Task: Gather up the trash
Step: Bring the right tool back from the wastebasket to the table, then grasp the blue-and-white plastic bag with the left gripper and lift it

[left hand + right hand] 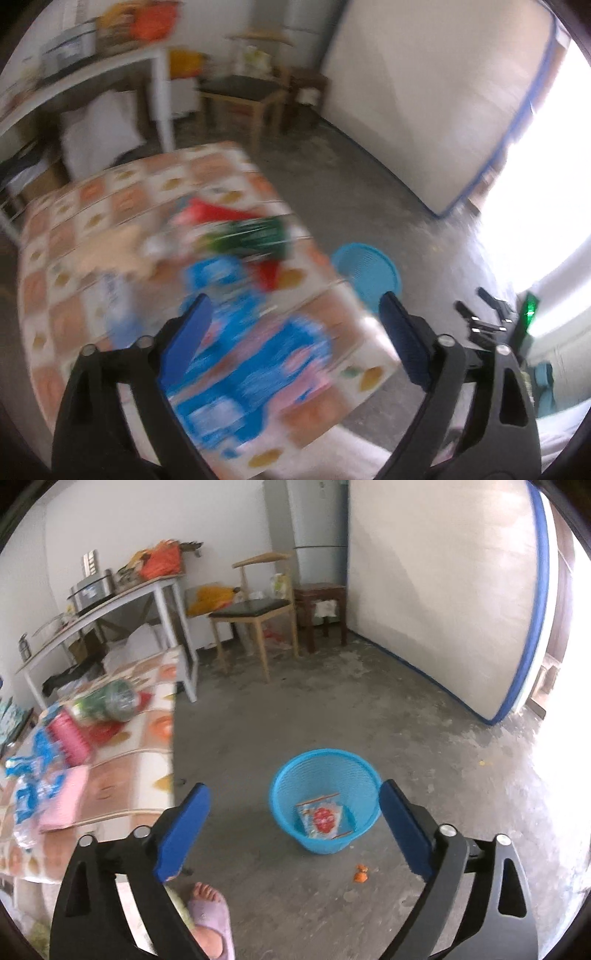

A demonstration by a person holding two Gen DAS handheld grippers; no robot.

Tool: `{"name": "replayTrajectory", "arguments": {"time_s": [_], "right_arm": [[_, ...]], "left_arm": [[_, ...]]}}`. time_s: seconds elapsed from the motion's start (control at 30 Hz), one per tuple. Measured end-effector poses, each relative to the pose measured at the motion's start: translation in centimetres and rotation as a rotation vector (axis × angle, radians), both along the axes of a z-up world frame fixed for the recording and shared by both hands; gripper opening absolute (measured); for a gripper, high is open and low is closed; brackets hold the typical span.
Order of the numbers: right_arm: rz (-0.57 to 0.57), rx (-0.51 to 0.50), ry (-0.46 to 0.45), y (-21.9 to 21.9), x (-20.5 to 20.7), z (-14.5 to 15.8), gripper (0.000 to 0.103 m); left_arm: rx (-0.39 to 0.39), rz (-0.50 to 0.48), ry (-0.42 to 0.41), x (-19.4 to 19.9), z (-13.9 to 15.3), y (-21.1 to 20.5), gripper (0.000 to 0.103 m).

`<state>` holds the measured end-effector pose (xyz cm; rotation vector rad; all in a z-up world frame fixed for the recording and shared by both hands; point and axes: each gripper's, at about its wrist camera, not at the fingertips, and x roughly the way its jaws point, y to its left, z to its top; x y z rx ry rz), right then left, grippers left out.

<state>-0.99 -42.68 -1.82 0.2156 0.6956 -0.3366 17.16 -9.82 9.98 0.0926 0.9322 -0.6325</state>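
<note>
Daylight room, bright. Strong blown-out glare from doorway (546, 177) right of tool, both views. Left wrist view heavily motion-blurred, table (155, 229) ahead smeared. Right wrist view mostly sharp, slight blur at left. Fisheye bending, dark vignette at edges.

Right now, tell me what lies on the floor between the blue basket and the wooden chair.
Only bare concrete floor lies between the basket and the chair; the right wrist view shows it clearly.
</note>
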Motion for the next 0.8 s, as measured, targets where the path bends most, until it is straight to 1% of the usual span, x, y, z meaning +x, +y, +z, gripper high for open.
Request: {"name": "replayTrajectory", "arguments": {"time_s": [0.07,0.17,0.23,0.3,0.4,0.53,0.57,0.7,0.77,0.8], "right_arm": [[0.032,-0.021,0.004,2.0,0.3,1.0,0.097],[0.062,-0.122,0.023,6.1,1.4,2.6,0.097],[0.096,-0.166,0.040,8.4,2.1,3.4,0.097],[0.154,-0.174,0.041,10.5,2.8,4.2,0.097],[0.275,-0.139,0.018,13.6,4.0,5.4,0.097],[0.413,-0.085,-0.027,17.1,5.7,6.3,0.097],[0.429,-0.079,-0.024,17.7,6.2,6.2,0.097],[0.488,-0.043,0.014,20.7,9.1,5.6,0.097],[0.499,-0.025,0.034,21.5,10.3,5.1,0.097],[0.494,-0.028,0.043,22.0,11.0,4.7,0.096]], "left_arm": [[-0.011,0.090,-0.035,-1.3,-0.3,4.6,0.092],[-0.012,0.174,-0.054,-2.9,-1.7,8.9,0.092],[0.005,0.224,-0.069,-4.1,-3.0,11.4,0.093],[0.016,0.267,-0.084,-5.0,-4.4,13.9,0.095],[0.018,0.314,-0.089,-6.1,-6.2,16.2,0.095],[-0.064,0.306,-0.059,-6.9,-8.7,18.4,0.095],[-0.085,0.295,-0.053,-7.4,-9.1,18.5,0.095],[-0.243,0.207,0.007,-8.4,-10.7,19.3,0.095],[-0.283,0.181,0.036,-8.5,-11.5,19.1,0.095],[-0.304,0.174,0.036,-8.4,-11.9,18.9,0.095]]}}
